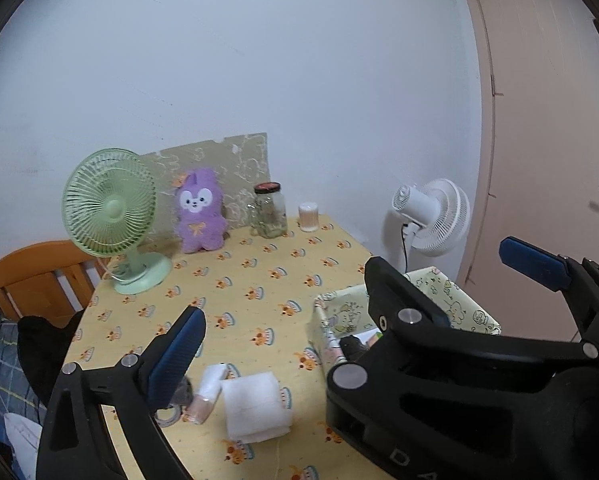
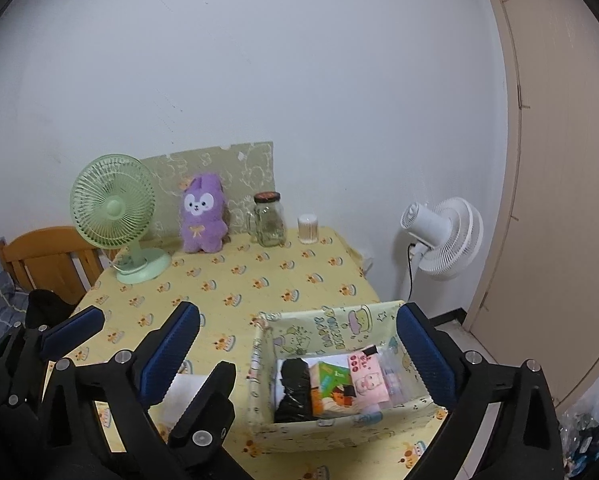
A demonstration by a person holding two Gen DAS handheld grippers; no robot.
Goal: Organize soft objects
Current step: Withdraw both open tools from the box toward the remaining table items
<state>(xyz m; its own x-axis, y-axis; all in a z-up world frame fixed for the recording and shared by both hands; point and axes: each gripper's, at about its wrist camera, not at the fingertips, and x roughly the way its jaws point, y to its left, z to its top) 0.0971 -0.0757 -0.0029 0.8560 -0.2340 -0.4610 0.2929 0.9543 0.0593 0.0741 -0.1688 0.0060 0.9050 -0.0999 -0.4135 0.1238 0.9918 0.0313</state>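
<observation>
A folded white cloth (image 1: 255,404) lies on the yellow tablecloth (image 1: 251,280) near the front edge; part of the cloth (image 2: 187,392) also shows in the right wrist view. A purple plush rabbit (image 1: 201,210) sits upright at the back against a board. To the right stands a patterned fabric basket (image 2: 259,364) holding a black item, an orange box and a pink packet. My left gripper (image 1: 295,332) is open above the cloth, its right finger hidden behind the right gripper. My right gripper (image 2: 299,316) is open over the basket. Their inner fingers interleave. Neither holds anything.
A green desk fan (image 1: 109,208), a glass jar (image 1: 269,210) and a small swab pot (image 1: 308,216) stand at the back. A small bottle (image 1: 209,392) and a tape roll (image 1: 167,416) lie beside the cloth. A white floor fan (image 2: 443,236), a door and a wooden frame (image 1: 31,276) surround the table.
</observation>
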